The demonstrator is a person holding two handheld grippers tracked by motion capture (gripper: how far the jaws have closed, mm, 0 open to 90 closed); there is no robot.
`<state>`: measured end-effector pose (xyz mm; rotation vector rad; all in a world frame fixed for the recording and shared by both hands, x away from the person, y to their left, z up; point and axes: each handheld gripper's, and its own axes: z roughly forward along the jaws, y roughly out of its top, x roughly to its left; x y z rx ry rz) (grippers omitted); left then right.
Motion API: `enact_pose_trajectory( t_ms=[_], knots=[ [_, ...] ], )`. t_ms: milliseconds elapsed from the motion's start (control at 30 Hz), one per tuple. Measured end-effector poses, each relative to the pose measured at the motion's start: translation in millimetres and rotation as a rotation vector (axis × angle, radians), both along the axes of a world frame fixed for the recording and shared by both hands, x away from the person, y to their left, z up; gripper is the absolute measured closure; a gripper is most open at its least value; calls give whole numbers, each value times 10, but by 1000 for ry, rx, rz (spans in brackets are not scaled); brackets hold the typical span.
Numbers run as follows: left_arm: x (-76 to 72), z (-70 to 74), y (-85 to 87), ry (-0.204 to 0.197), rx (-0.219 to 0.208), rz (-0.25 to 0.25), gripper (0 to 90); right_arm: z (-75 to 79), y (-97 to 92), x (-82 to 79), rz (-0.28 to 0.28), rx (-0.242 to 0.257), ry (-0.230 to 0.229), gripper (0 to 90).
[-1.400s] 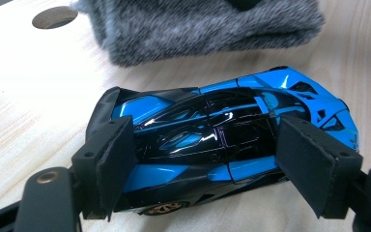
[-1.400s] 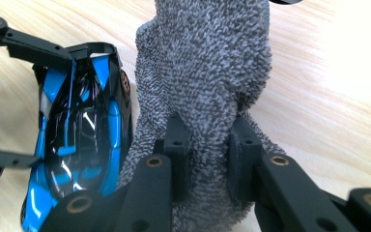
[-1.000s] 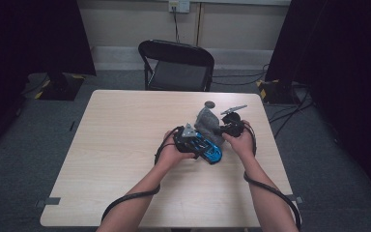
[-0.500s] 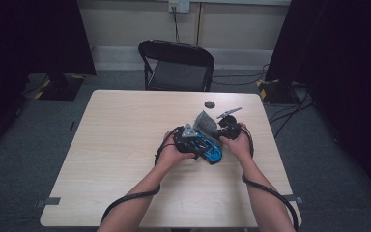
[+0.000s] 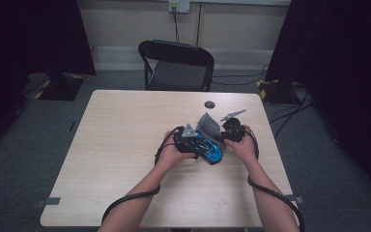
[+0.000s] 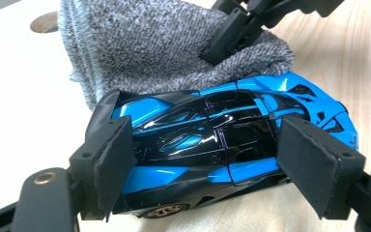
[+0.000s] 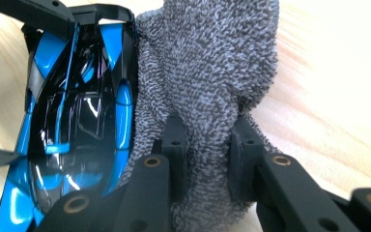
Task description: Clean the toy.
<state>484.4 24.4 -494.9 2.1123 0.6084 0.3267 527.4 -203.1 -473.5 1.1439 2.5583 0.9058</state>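
Since a second ago your right tongs carried the grey cloth down against the blue toy car, clamped; left tongs grip it on the counter: wiping underway.

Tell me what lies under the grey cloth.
The grey cloth, pinched by the right gripper, drapes against one side of the blue toy car, held by the left gripper. Light table shows around it; anything beneath its folds is covered.

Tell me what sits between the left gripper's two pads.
The blue toy car sits between the left gripper's pads, which clamp its two ends, as the left gripper view shows.
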Motion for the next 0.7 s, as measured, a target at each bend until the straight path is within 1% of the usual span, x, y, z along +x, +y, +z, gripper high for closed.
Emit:
enact_pose_trajectory(
  t_ms=[267, 433, 600, 700],
  knots=[
    [-6, 1, -4, -1, -2, -9, 222, 1, -81, -83, 8, 2, -2, 727],
    [-11, 1, -7, -4, 1, -16, 228, -9, -154, -148, 10, 15, -3, 726],
    [-12, 5, -11, -4, 6, -16, 230, 10, -199, -210, 13, -4, -8, 726],
    [-14, 3, -12, -5, 3, -15, 229, 7, -250, -260, 9, -2, -5, 726]
  ],
)
